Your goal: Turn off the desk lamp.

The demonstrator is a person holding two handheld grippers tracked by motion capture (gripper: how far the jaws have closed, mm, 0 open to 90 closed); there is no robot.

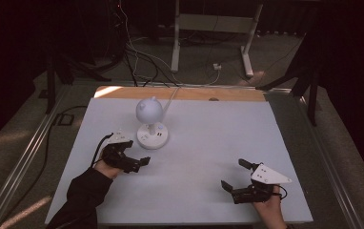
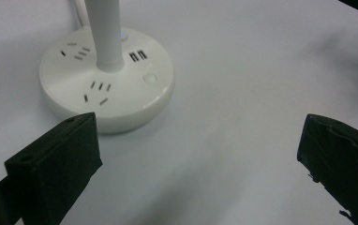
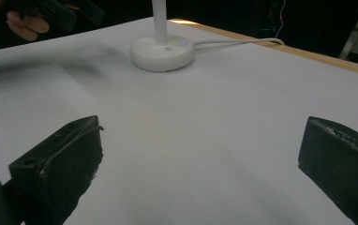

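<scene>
The left gripper (image 1: 139,162) has its fingers (image 2: 55,159) spread wide with nothing between them, only bare tabletop (image 1: 208,143); it sits just beside the white lamp (image 1: 150,125), near its round base (image 2: 107,79) without touching it. That base carries socket slots, two USB ports and a small round button, and the lamp's stem (image 2: 106,33) rises from its middle to a ball-shaped head (image 1: 149,110). The right gripper (image 1: 232,175) rests well apart at the near right of the tabletop, its fingers (image 3: 57,159) also wide apart and holding nothing. A white cord (image 3: 233,43) runs from the base toward the far edge.
</scene>
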